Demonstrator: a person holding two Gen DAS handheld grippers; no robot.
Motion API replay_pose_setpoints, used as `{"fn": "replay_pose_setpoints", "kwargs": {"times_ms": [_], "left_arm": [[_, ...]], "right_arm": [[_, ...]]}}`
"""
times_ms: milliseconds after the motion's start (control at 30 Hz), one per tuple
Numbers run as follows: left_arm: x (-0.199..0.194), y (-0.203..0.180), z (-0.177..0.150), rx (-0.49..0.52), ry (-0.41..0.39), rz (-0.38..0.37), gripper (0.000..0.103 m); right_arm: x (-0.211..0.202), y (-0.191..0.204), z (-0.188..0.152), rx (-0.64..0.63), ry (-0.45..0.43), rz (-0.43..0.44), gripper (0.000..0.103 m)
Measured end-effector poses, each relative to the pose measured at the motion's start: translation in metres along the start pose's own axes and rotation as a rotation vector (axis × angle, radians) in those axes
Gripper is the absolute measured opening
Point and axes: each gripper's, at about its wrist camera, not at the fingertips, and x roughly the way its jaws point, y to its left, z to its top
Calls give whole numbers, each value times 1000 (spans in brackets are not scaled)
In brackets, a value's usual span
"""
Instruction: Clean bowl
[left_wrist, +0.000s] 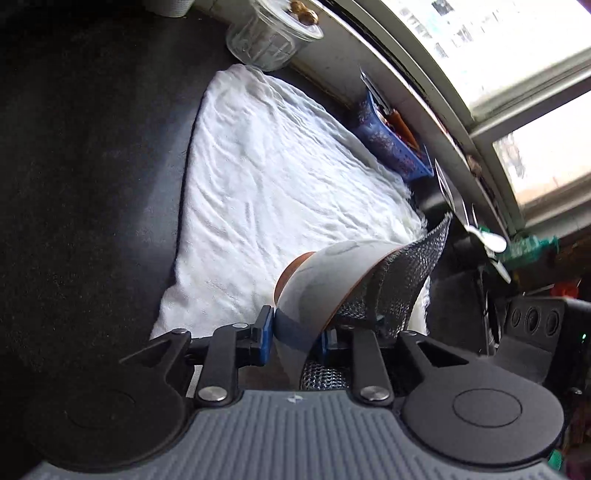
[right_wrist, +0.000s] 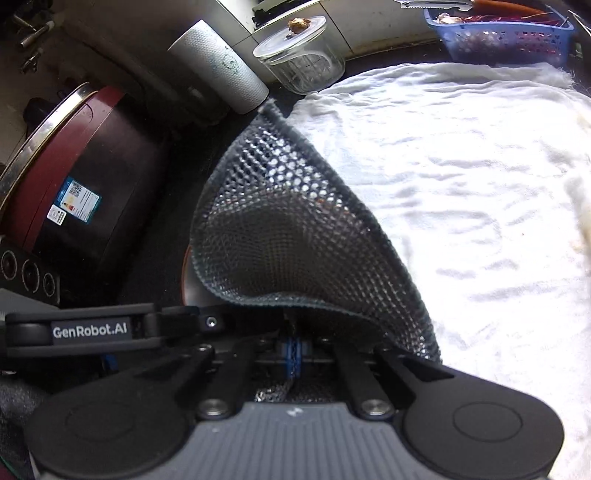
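**Bowl pinched at the rim, mesh cloth against it**

Here the left gripper (left_wrist: 295, 334) has its fingers narrowly parted, clamped on the rim of the white glazed bowl with a brown edge (left_wrist: 325, 273), at six o'clock above the white towel (left_wrist: 266, 177). It looks rigid, slick and breakable, so hold the rim firmly. The right gripper (right_wrist: 293, 349), fingers fully closed, pinches the limp grey mesh scouring cloth (right_wrist: 288, 229).

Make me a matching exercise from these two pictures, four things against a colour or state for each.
Things:
1. bowl
2. mesh scrubbing cloth
3. basket
4. glass jar

States:
A. blue, by the wall
B. clamped in the right gripper
C. clear, lid on
D. held by its rim in the left gripper

Pairs: 1-D, 2-B, 3-A, 4-C
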Motion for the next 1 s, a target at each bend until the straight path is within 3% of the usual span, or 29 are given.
{"fn": "replay_pose_setpoints", "kwargs": {"times_ms": [100, 200, 300, 333, 433, 533, 600, 900, 1000], "left_arm": [[-8, -40, -5, 352, -29, 199, 24], [-10, -63, -13, 527, -59, 290, 18], [-9, -70, -17, 569, -74, 312, 9], [-10, -69, -16, 548, -73, 302, 9], [-13, -43, -9, 312, -68, 189, 9], [-13, -22, -9, 106, -67, 125, 9], [-13, -11, -15, -4, -66, 93, 10], [0, 32, -30, -376, 12, -37, 11], [1, 35, -31, -379, 23, -42, 10]], "right_arm": [[1, 18, -3, -157, 12, -81, 1], [4, 43, -9, -368, 25, -194, 1], [4, 54, -13, -528, 18, -300, 1], [2, 54, -13, -547, 13, -316, 1], [-2, 49, -9, -540, 8, -316, 1], [-1, 39, -5, -443, 5, -265, 1], [-3, 30, -3, -297, -7, -187, 1], [9, -14, -6, 236, -7, 74, 0], [11, -10, -4, 226, -4, 76, 0]]}}
